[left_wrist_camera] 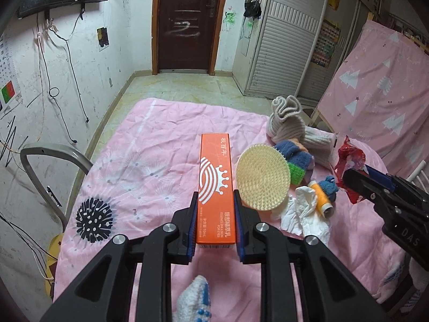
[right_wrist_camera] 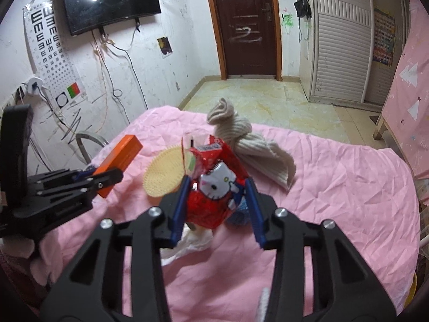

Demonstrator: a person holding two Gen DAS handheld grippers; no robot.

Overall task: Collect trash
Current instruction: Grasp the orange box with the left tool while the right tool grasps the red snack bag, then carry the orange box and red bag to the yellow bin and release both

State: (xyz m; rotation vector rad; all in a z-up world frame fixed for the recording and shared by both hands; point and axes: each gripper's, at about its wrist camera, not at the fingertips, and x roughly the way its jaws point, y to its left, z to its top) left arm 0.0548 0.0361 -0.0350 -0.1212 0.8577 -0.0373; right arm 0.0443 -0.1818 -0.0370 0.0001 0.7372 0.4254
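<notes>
My left gripper (left_wrist_camera: 215, 198) is shut on a long orange carton (left_wrist_camera: 215, 185) and holds it above the pink bedspread (left_wrist_camera: 150, 145); the carton also shows in the right wrist view (right_wrist_camera: 120, 158). My right gripper (right_wrist_camera: 215, 187) is shut on a crumpled red Hello Kitty wrapper (right_wrist_camera: 214, 185), lifted above the bed; it shows at the right of the left wrist view (left_wrist_camera: 351, 161). Crumpled white tissue (left_wrist_camera: 303, 214) lies on the bed below the wrapper.
A round cream bristle brush (left_wrist_camera: 262, 177), a beige knitted cloth (left_wrist_camera: 289, 123), blue and green fuzzy socks (left_wrist_camera: 295, 158), an orange thread spool (left_wrist_camera: 320, 198) and a white dotted glove (left_wrist_camera: 193, 300) lie on the bed. A metal chair frame (left_wrist_camera: 45, 161) stands at the left.
</notes>
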